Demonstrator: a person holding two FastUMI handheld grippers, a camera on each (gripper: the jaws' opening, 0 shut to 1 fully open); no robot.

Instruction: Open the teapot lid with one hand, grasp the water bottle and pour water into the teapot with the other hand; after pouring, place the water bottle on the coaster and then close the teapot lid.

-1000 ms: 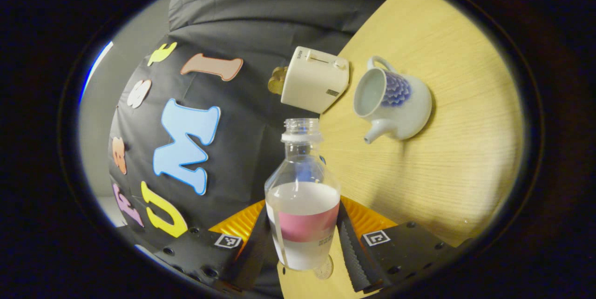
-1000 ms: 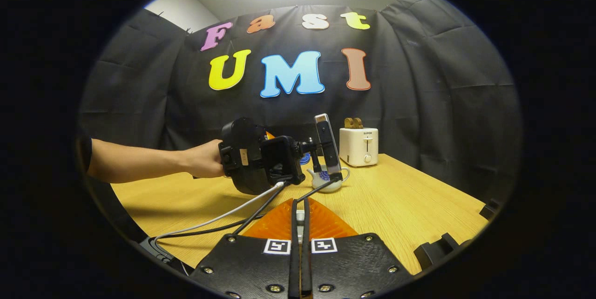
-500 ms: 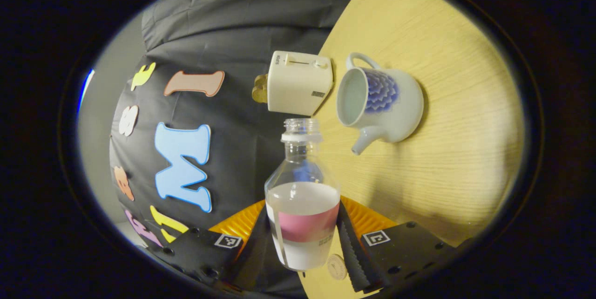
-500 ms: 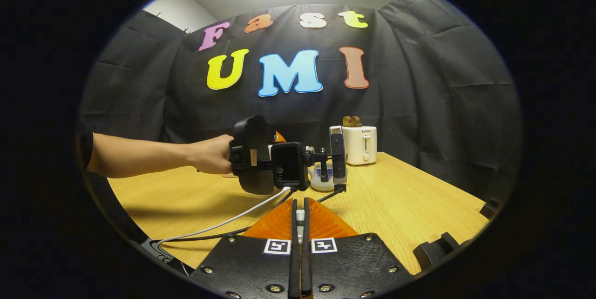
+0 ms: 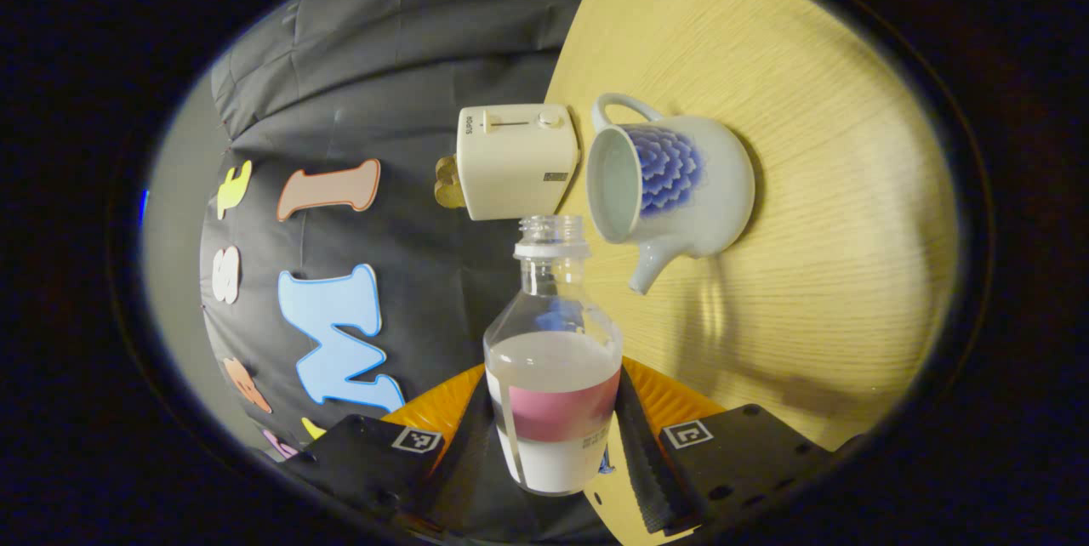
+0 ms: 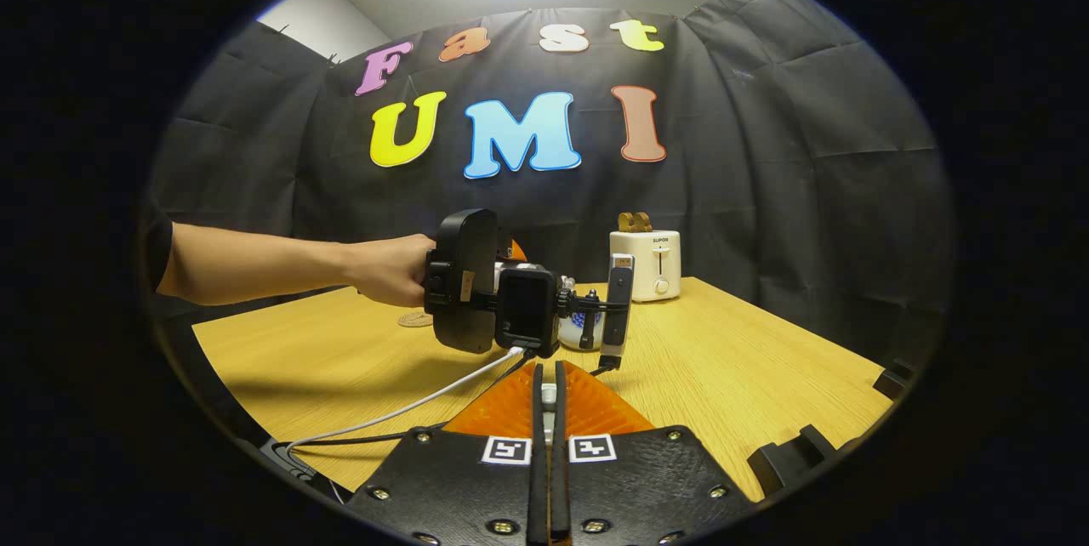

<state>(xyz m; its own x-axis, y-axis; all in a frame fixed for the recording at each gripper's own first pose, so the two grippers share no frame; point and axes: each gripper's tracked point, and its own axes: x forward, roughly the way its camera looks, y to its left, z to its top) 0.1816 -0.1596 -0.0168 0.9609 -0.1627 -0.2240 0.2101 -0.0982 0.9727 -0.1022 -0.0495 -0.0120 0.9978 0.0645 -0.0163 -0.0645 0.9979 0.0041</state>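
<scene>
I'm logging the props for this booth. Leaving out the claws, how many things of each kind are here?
Water bottle: 1
Teapot: 1
Teapot lid, apparently the pale bit pinched in the right claw: 1
Toaster: 1
Brown slice in the toaster: 1
Coaster: 1
Total: 6

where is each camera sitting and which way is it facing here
Left gripper view: rides the left gripper, rolled sideways, looking past the held water bottle at the open teapot and toaster; its own fingers show.
Right gripper view: rides the right gripper, level above the table, facing the booth wall; a hand holds the other gripper.
Shared: toaster, teapot, table.
</scene>
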